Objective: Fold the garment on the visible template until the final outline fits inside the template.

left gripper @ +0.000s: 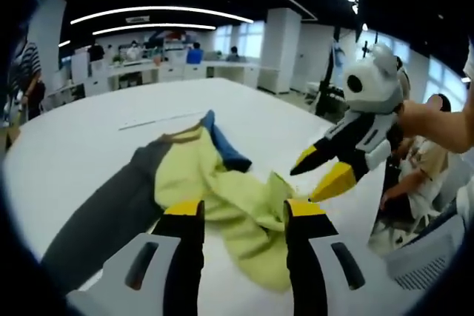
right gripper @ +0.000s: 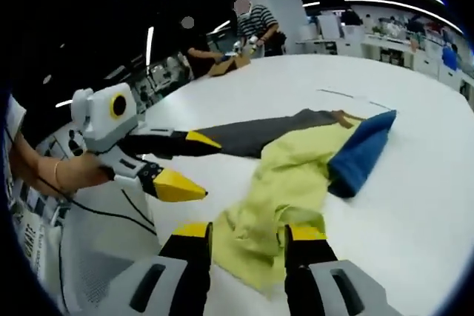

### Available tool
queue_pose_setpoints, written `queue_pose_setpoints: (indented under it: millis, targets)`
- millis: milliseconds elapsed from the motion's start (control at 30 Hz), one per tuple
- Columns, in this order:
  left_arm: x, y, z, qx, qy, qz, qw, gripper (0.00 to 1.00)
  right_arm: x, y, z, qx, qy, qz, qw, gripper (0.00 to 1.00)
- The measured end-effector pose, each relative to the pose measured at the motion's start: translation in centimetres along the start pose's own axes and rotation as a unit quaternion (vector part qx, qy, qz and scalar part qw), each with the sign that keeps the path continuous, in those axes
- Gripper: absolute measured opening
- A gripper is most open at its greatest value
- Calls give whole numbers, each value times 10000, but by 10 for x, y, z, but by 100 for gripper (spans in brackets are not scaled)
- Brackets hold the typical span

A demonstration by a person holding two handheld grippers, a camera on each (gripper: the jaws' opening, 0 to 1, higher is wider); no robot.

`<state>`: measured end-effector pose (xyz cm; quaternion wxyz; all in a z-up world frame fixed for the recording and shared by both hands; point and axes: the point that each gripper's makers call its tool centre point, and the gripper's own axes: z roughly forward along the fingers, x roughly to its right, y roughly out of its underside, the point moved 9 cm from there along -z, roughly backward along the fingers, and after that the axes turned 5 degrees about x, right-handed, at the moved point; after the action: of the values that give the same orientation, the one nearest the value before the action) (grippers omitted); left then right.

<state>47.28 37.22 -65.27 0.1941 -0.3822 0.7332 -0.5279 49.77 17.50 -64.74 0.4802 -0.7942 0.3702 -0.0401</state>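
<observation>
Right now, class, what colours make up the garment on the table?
The garment is yellow-green, dark grey and blue, clearest in the right gripper view.

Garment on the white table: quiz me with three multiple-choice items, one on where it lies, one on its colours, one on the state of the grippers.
1. Where does the garment lie?
A. Crumpled on the white table, ahead of both grippers
B. On a chair
C. Hanging off the table edge

2. Which colours does it show?
A. Red and white
B. Yellow-green, grey and blue
C. All black

3. What state are the left gripper and right gripper in?
A. Both clamped on cloth
B. One closed empty
C. Both open, holding nothing

Answers: 1 A, the bunched cloth rests on the tabletop in both views. 2 B, a yellow-green body, grey sleeve and blue part show. 3 C, each pair of jaws stands apart with cloth beyond them.
</observation>
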Motion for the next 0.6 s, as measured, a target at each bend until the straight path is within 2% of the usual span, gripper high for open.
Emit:
queue_pose_setpoints:
  millis: [33, 300, 600]
  targets:
    - [1, 1, 3, -10, -10, 6, 10000, 40, 7, -2, -1, 12, 146, 50, 9999, 40]
    - [3, 8, 18, -141, -53, -120, 9998, 41, 40, -8, 5, 119, 601, 44, 9981, 44]
    - [7, 23, 31, -498, -176, -182, 9984, 42, 68, -4, 27, 187, 957, 25, 9952, 38]
